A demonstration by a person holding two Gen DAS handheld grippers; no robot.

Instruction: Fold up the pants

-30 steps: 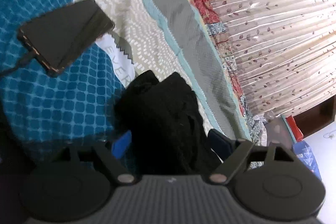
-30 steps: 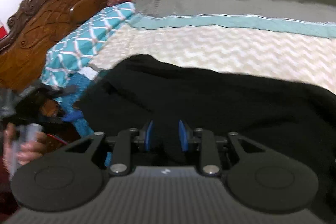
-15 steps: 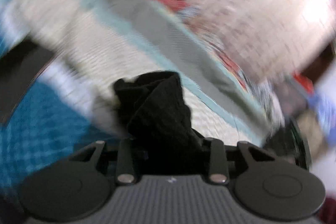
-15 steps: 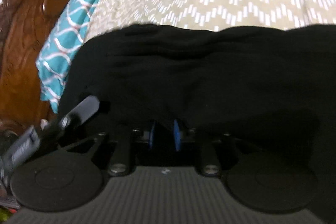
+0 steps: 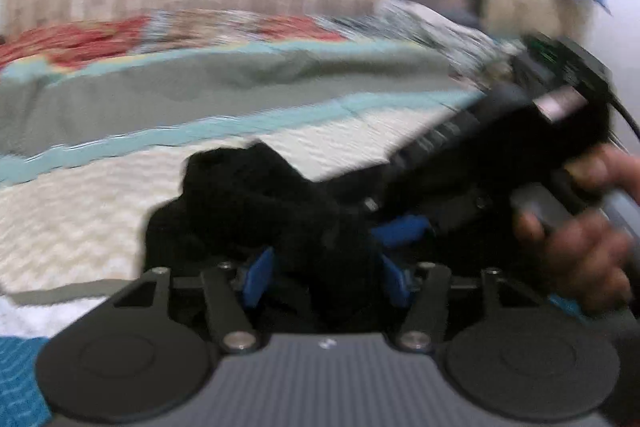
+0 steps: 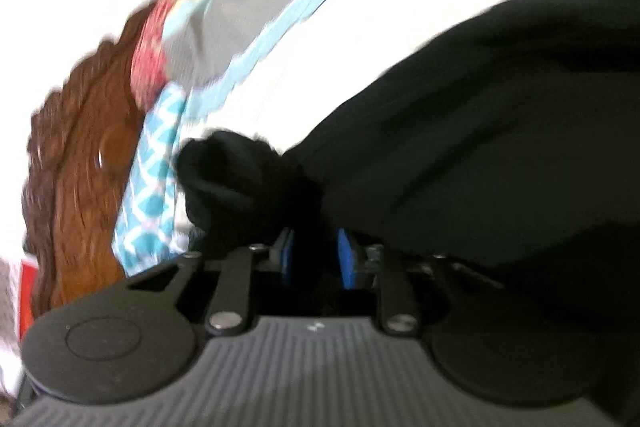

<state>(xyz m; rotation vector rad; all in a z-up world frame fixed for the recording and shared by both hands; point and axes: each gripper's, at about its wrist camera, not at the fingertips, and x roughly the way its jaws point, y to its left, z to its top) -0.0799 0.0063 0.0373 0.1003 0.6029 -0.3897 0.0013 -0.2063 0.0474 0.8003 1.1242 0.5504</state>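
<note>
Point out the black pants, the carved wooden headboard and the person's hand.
black pants (image 6: 500, 131), right wrist view, the broad dark drape.
carved wooden headboard (image 6: 80, 187), right wrist view, its carved face.
person's hand (image 5: 576, 247), left wrist view, the knuckles.

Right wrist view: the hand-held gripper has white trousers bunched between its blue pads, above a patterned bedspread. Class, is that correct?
Not quite: the trousers are black, not white, as the right wrist view shows. The rest stands: they are bunched between the blue pads of the right hand-held gripper, above the patterned bedspread.
</note>
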